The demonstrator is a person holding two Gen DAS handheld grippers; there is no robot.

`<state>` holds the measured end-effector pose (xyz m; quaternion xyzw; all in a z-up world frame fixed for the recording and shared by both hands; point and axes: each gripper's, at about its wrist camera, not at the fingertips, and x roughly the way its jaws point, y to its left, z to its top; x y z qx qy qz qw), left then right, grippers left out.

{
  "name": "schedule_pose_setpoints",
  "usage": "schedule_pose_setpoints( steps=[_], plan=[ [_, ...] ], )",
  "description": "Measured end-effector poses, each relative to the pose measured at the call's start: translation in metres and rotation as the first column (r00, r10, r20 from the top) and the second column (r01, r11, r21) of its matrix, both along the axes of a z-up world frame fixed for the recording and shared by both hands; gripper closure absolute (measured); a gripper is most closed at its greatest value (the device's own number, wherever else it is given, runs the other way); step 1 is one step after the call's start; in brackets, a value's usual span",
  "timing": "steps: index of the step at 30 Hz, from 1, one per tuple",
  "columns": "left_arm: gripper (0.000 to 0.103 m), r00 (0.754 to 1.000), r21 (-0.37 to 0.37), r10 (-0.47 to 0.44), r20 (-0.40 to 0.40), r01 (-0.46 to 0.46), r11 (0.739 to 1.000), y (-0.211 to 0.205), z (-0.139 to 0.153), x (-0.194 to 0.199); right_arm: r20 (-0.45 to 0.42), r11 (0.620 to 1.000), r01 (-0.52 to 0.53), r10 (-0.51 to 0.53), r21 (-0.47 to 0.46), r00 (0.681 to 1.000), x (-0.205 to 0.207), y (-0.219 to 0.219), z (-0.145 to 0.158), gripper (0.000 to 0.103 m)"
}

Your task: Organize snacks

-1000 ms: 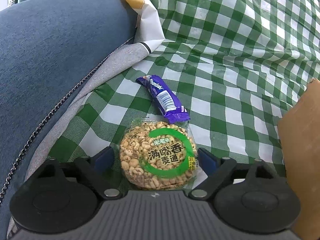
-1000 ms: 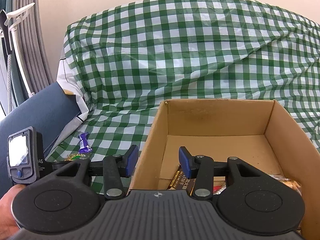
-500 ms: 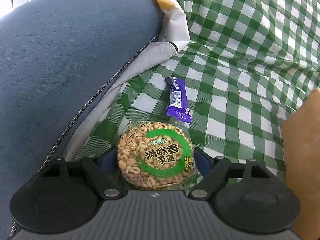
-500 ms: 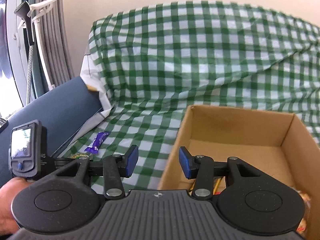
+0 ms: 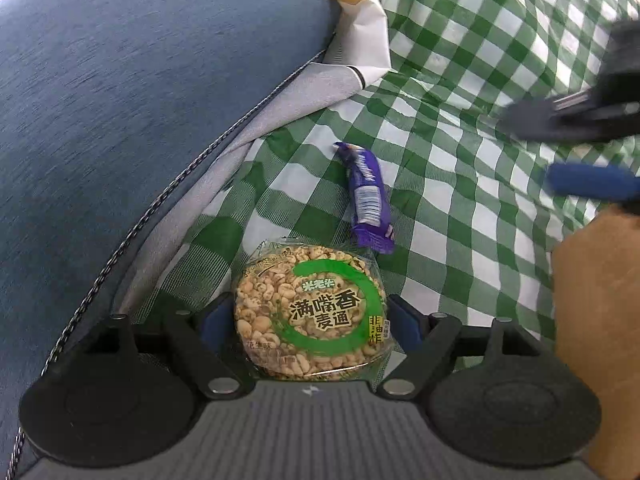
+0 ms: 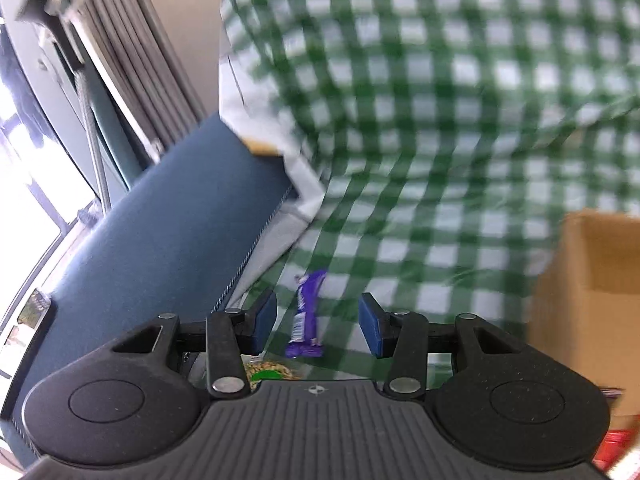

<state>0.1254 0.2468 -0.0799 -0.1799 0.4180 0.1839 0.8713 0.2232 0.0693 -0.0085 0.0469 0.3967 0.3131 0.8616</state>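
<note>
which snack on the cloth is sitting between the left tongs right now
The round puffed-grain cake with the green ring label. The purple bar lies farther out on the checked cloth, beyond the left tongs.

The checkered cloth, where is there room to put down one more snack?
The checkered cloth lies bare between the purple bar and the cardboard box. It is crowded near the blue cushion, where the round puffed-grain cake and purple bar lie close together.

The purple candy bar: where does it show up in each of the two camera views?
Left wrist view: the purple candy bar lies mid-frame on the checked cloth, just beyond the round puffed-grain snack.
Right wrist view: it lies low in the centre, between the right gripper fingers, untouched.
Shared landmark: the cardboard box on the right.
</note>
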Motion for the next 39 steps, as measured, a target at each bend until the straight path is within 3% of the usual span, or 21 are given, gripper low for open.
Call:
schedule_pose_setpoints(
  steps=[8, 13, 17, 19, 24, 30, 36, 39],
  plan=[
    [0.019, 1.0, -0.071, 0.013, -0.018, -0.014, 0.997, 0.006, 0.002, -0.013, -0.161, 0.99, -0.066, 0.045, -0.124, 0.986, 0.042, 0.08, -0.069, 0.055],
    [0.019, 0.999, -0.078, 0.012, -0.042, -0.015, 0.997, 0.01, 0.001, -0.013, -0.181, 0.965, -0.112, 0.07, -0.236, 0.981, 0.046, 0.108, -0.093, 0.057],
    [0.019, 0.999, -0.084, 0.004, -0.04, -0.007, 0.996, 0.011, 0.002, -0.014, -0.176, 0.949, -0.147, 0.1, -0.278, 0.979, 0.048, 0.112, -0.096, 0.079],
    [0.019, 0.999, -0.087, 0.0, -0.04, -0.003, 0.996, 0.011, 0.004, -0.016, -0.179, 0.941, -0.165, 0.115, -0.294, 0.977, 0.048, 0.11, -0.098, 0.079],
    [0.019, 0.999, -0.088, -0.017, -0.046, 0.013, 0.996, 0.009, 0.004, -0.019, -0.146, 0.953, -0.138, 0.101, -0.27, 0.984, 0.043, 0.09, -0.081, 0.079],
    [0.019, 0.997, -0.069, -0.058, -0.052, 0.055, 0.996, 0.004, 0.007, -0.018, -0.069, 0.976, -0.055, 0.041, -0.211, 0.997, 0.006, 0.032, -0.032, 0.079],
    [0.019, 0.988, -0.016, -0.145, -0.045, 0.144, 0.989, -0.006, 0.011, -0.02, 0.05, 0.99, 0.017, -0.01, -0.136, 0.999, -0.09, -0.027, 0.007, 0.079],
    [0.019, 0.982, 0.038, -0.188, 0.004, 0.187, 0.982, -0.016, 0.02, -0.03, 0.1, 0.994, 0.03, -0.02, -0.105, 0.995, -0.147, -0.048, 0.012, 0.079]
  ],
)
